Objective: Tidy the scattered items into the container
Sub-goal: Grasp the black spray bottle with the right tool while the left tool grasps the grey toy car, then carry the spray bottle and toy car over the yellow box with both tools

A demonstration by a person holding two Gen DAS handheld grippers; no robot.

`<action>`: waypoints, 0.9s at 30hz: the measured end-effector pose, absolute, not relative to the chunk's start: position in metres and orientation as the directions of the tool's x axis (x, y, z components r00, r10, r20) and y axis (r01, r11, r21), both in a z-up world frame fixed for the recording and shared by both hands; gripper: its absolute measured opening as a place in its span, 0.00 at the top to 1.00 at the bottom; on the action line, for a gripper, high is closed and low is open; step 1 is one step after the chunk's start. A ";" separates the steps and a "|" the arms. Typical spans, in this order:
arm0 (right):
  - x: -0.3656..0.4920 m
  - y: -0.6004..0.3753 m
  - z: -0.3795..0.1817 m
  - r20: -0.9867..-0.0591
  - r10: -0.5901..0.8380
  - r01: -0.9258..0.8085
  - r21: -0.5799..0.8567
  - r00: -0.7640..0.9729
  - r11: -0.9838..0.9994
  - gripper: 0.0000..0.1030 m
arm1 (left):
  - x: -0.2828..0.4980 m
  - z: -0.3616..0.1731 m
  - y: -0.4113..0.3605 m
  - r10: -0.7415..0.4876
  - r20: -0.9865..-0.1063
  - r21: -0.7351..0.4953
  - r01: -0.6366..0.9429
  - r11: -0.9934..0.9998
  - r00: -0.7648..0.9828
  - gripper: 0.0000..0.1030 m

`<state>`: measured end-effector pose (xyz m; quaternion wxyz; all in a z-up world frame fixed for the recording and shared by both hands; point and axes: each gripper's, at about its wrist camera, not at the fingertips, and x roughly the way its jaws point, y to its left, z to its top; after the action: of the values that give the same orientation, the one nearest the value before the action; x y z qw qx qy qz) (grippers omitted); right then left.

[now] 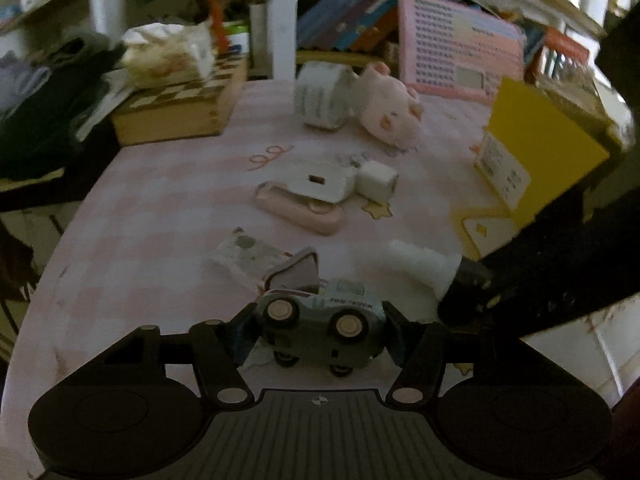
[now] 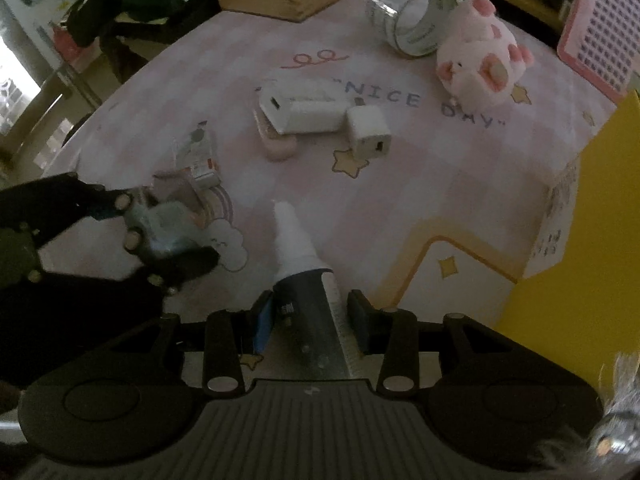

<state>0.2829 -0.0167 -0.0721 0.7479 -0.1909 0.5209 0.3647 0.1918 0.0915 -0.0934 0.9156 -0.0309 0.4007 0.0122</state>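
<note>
My left gripper (image 1: 320, 320) is shut on a grey-blue toy truck (image 1: 320, 320) that is turned on its side, wheels towards the camera; the right wrist view shows the same truck (image 2: 164, 228) at the left. My right gripper (image 2: 310, 316) is shut on a dark tube with a white nozzle (image 2: 298, 252), just above the pink tablecloth (image 2: 400, 208). The tube's white tip (image 1: 424, 264) shows beside the truck. A yellow box (image 1: 548, 148) (image 2: 592, 240) stands at the right edge. Scattered on the cloth lie a tape roll (image 2: 412, 28), a pink plush pig (image 2: 480, 68), a white charger cube (image 2: 370, 132) and a white block (image 2: 300, 108).
A pink case (image 1: 300, 208) lies under the white block. A small packet (image 1: 244, 256) and an open pink tin (image 1: 296, 272) lie just beyond the truck. A chessboard box (image 1: 180, 108) sits at the back left, a pink toy laptop (image 1: 456, 52) at the back right.
</note>
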 end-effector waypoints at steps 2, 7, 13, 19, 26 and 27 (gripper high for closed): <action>0.280 -0.015 -0.072 -0.915 0.350 -0.762 0.079 0.201 0.643 0.68 | 0.191 -0.090 0.092 0.012 -0.733 -0.036 -0.056 0.998 0.680 0.40; 0.280 -0.021 -0.071 -0.893 0.409 -0.753 0.138 0.186 0.644 0.69 | 0.186 -0.078 0.094 0.024 -0.726 -0.042 -0.079 0.996 0.687 0.40; 0.274 -0.030 -0.056 -0.856 0.472 -0.715 0.196 0.210 0.672 0.70 | 0.168 -0.052 0.097 0.025 -0.693 -0.053 -0.086 0.995 0.720 0.39; 0.257 -0.038 -0.036 -0.815 0.506 -0.675 0.206 0.282 0.708 0.70 | 0.152 -0.037 0.099 0.009 -0.670 -0.048 -0.055 0.997 0.742 0.39; 0.224 -0.050 -0.006 -0.752 0.534 -0.653 0.186 0.386 0.734 0.70 | 0.132 -0.015 0.101 -0.027 -0.629 -0.064 -0.017 0.998 0.777 0.39; 0.219 -0.053 -0.002 -0.747 0.535 -0.649 0.185 0.395 0.738 0.70 | 0.128 -0.012 0.100 -0.033 -0.626 -0.064 -0.010 0.998 0.779 0.39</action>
<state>0.2193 -0.0529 -0.0022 0.8324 -0.0683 0.4195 0.3556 0.1281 0.1003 -0.0115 0.9427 -0.0318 0.3321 -0.0061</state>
